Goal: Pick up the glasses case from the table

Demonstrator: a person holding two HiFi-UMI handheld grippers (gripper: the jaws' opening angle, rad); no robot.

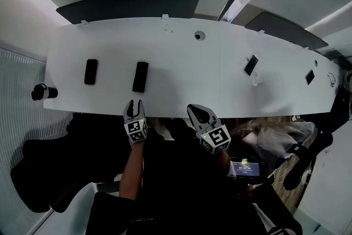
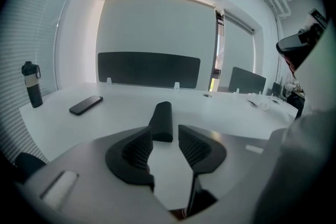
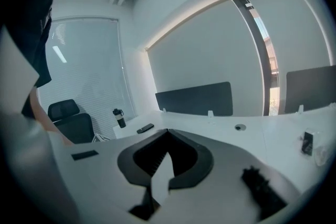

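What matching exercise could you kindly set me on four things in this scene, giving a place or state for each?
Things:
1. glasses case
2. phone
3. bottle
4. right gripper

Place or state:
A. jaws together
B. stands at the table's left end
C. lies just ahead of the left gripper's parted jaws
D. lies flat, left of the glasses case

Pairs: 1-C, 2-D, 3-B, 4-A

**Head view:** set above the person, facing steeply down on the long white table [image 1: 187, 63], whose far edge lies at 12 o'clock. **Left gripper view:** low at the near edge, looking across the top, close to the black oblong glasses case [image 2: 161, 120]. **Right gripper view:** low and farther off, facing obliquely across. All three views share the flat black phone [image 1: 91, 71], the black drink bottle [image 3: 119, 118] at 8 o'clock and the dark divider panel [image 2: 148, 69].
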